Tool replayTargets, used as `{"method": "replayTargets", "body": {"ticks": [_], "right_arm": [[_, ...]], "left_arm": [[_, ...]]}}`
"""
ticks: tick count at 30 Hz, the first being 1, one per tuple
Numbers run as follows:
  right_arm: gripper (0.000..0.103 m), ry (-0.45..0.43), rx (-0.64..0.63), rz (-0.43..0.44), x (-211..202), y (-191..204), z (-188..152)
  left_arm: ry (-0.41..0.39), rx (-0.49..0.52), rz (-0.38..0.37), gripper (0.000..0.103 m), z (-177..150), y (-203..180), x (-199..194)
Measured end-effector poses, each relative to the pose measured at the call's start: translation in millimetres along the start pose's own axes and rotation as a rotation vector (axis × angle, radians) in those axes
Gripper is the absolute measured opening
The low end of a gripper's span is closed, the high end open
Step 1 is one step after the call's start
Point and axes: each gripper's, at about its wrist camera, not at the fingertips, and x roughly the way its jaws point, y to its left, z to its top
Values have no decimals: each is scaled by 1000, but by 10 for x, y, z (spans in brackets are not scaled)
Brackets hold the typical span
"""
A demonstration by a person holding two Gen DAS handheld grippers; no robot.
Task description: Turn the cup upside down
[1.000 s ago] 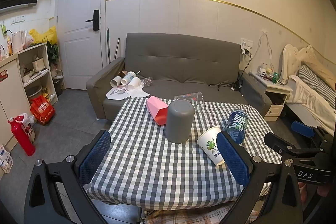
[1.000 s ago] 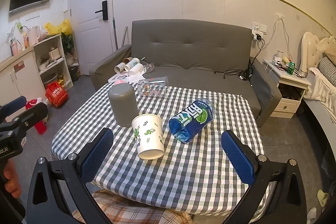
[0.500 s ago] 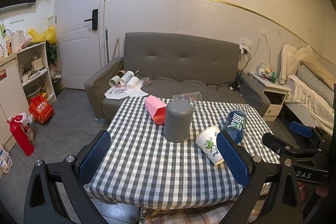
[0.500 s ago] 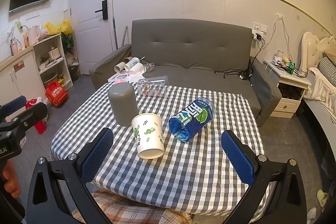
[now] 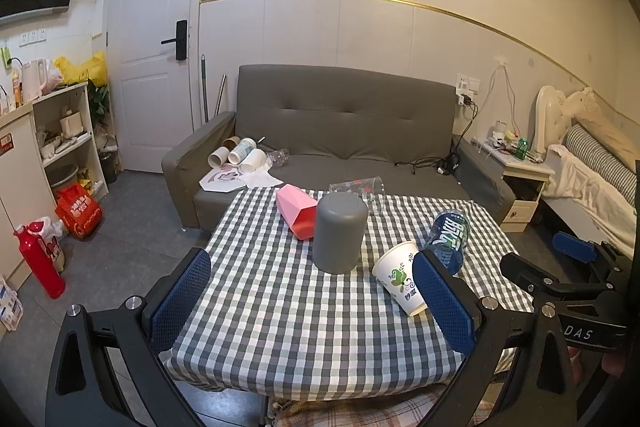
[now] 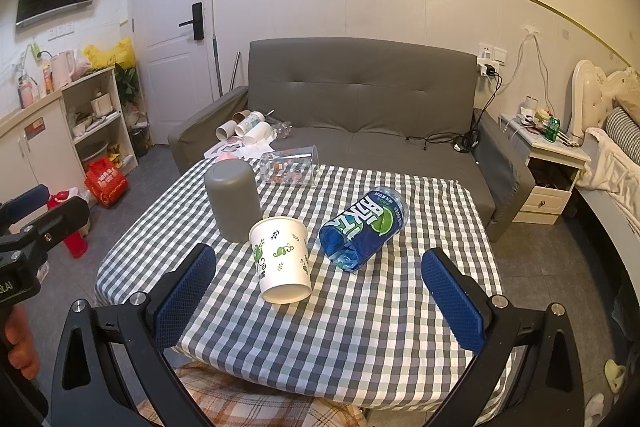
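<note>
A grey cup (image 5: 340, 231) stands upside down on the checked table (image 5: 280, 327); it also shows in the right wrist view (image 6: 234, 205). A white paper cup with green leaves (image 6: 282, 259) lies on its side beside it, mouth toward me, and shows in the left wrist view (image 5: 398, 283). My left gripper (image 5: 316, 303) is open and empty above the near table edge. My right gripper (image 6: 320, 291) is open and empty, just in front of the paper cup.
A blue cup (image 6: 364, 223) lies on its side right of the paper cup. A pink cup (image 5: 298, 211) and a clear glass (image 6: 290, 169) lie at the far edge. A grey sofa (image 6: 360, 115) stands behind the table.
Both views have shifted only slightly. The cups have not moved and both grippers stay open.
</note>
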Motion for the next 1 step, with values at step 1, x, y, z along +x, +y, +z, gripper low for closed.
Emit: {"method": "replayTargets", "body": {"ticks": [1], "right_arm": [[103, 0, 0, 0, 0, 0, 0]], "left_arm": [[1, 1, 3, 103, 0, -3, 1]]}}
